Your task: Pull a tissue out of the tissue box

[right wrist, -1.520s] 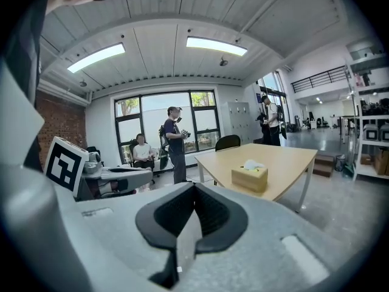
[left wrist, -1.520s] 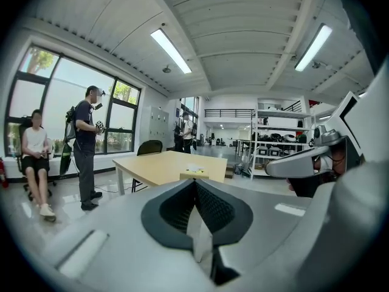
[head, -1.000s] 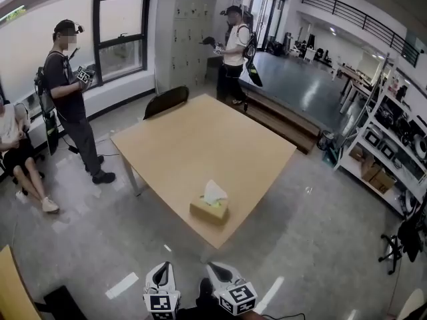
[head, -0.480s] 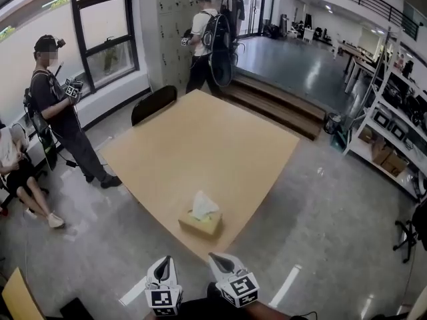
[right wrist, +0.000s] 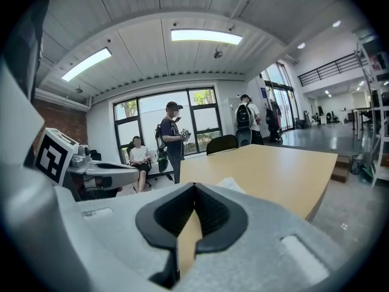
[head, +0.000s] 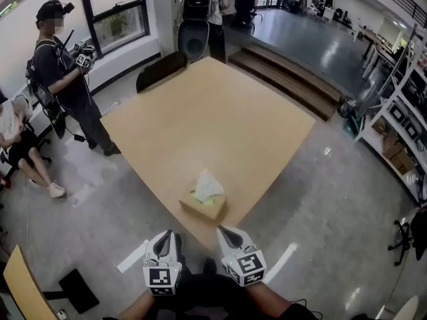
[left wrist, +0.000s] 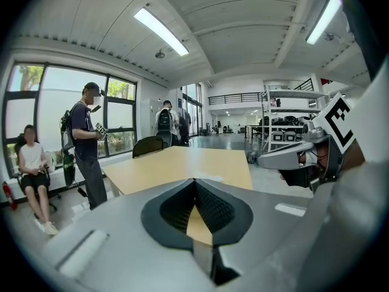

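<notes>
A tan tissue box (head: pixel 202 208) stands near the closest corner of the wooden table (head: pixel 220 119), with a white tissue (head: pixel 208 186) sticking up from its slot. Both grippers hover side by side just short of that corner, below the box in the head view. My left gripper (head: pixel 167 235) has its jaws closed together with nothing between them. My right gripper (head: pixel 222 231) is shut and empty too. In the right gripper view the tissue (right wrist: pixel 230 184) peeks over the jaw tips (right wrist: pixel 194 186). In the left gripper view the jaw tips (left wrist: pixel 194 180) point across the tabletop, the right gripper (left wrist: pixel 292 157) beside them.
A person (head: pixel 63 72) with grippers stands left of the table, another person (head: pixel 17 139) sits further left. A third person with a backpack (head: pixel 199 5) stands beyond the far corner by a dark chair (head: pixel 162 71). Steps (head: pixel 293 79) and shelves (head: pixel 400 99) lie to the right.
The view and both grippers have come closer to the table's near corner, so the tissue box lies nearer. The person with the backpack has shifted along the far side.
</notes>
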